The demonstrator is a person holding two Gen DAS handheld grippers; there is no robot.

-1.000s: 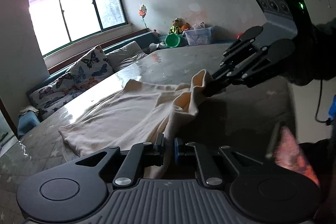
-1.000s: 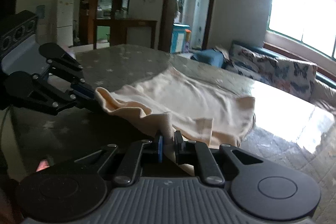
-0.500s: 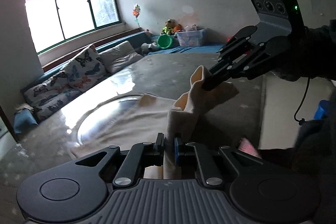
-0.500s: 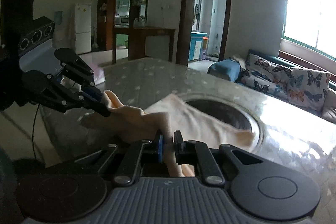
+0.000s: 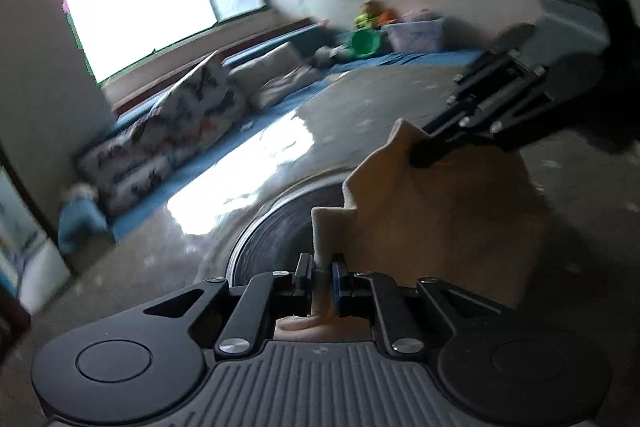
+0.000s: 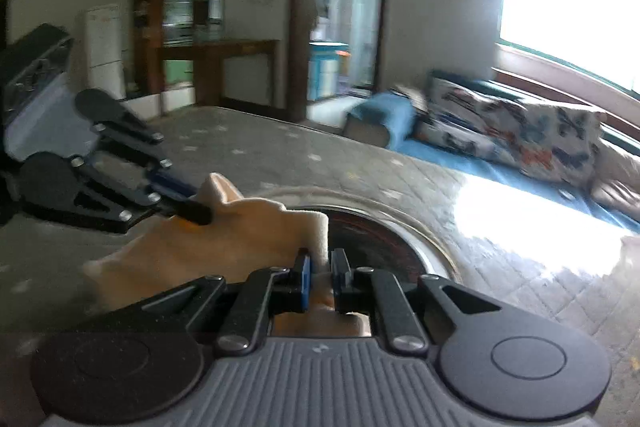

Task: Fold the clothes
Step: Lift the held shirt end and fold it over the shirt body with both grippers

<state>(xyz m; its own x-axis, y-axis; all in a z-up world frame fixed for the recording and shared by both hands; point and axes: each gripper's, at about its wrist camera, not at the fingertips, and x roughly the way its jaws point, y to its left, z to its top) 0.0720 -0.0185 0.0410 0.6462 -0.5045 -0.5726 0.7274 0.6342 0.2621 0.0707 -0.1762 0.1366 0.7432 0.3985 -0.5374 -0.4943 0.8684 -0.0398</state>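
While blurred, the cream garment seemingly hangs pinched between both tools

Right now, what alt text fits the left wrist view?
The left gripper is shut on a fold of the cream-coloured fabric garment, and the right gripper pinches another corner, holding it over the grey star-patterned table. The frame is blurred; cushions and a bright window lie behind.

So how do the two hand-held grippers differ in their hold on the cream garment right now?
The left hand-held gripper pinches a fold that stands upright between its pads; the right hand-held gripper bites a peaked corner of the cream garment. In the left wrist view the right one sits farther out over the grey table. Shared: both are shut on the same cloth, which sags between them.
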